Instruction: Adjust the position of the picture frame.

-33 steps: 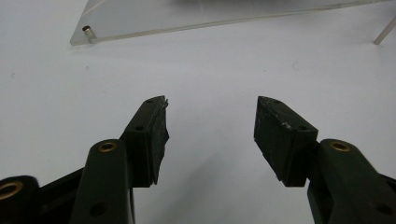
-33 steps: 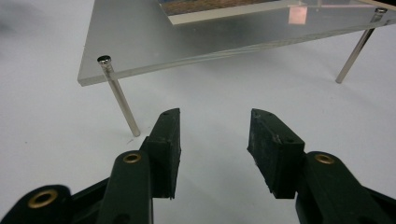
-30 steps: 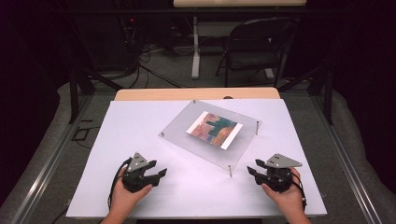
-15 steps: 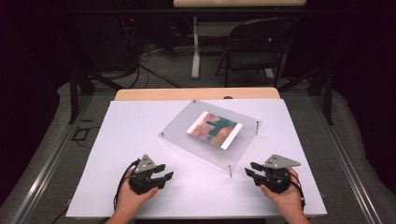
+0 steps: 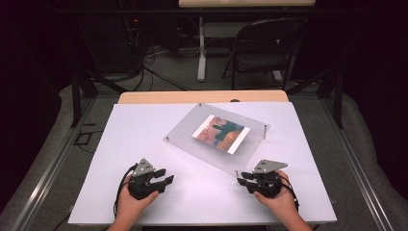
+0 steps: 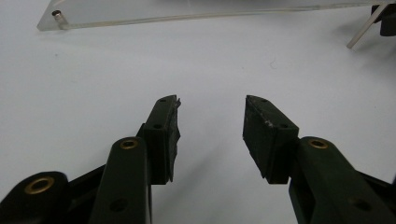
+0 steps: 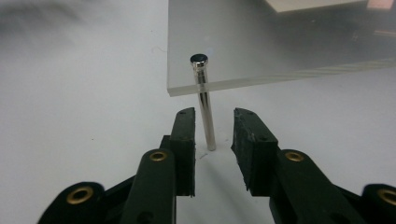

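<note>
A clear acrylic plate [image 5: 188, 136] holding a colourful picture [image 5: 220, 133] stands on thin metal pins above the white table [image 5: 144, 125]. My right gripper [image 5: 243, 178] sits low at the plate's near corner. In the right gripper view its jaws have just been closing around that corner's pin [image 7: 204, 109]. The pin stands between the pads with a small gap on each side, so the right gripper [image 7: 210, 112] is open. My left gripper [image 5: 163, 179] rests near the front left. Its jaws have narrowed a little, and the left gripper [image 6: 212, 100] is open over bare table.
The left gripper view shows the plate's edge [image 6: 187, 11], a corner pin [image 6: 57, 15] and a slanted pin [image 6: 362, 32] farther off. Behind the table are a wooden strip [image 5: 202, 97], a folding chair [image 5: 264, 48] and cables on the dark floor.
My right gripper has shifted left and slightly down to the plate's near corner pin, and its jaws have narrowed. The left gripper's jaws have narrowed too; that hand has hardly moved.
</note>
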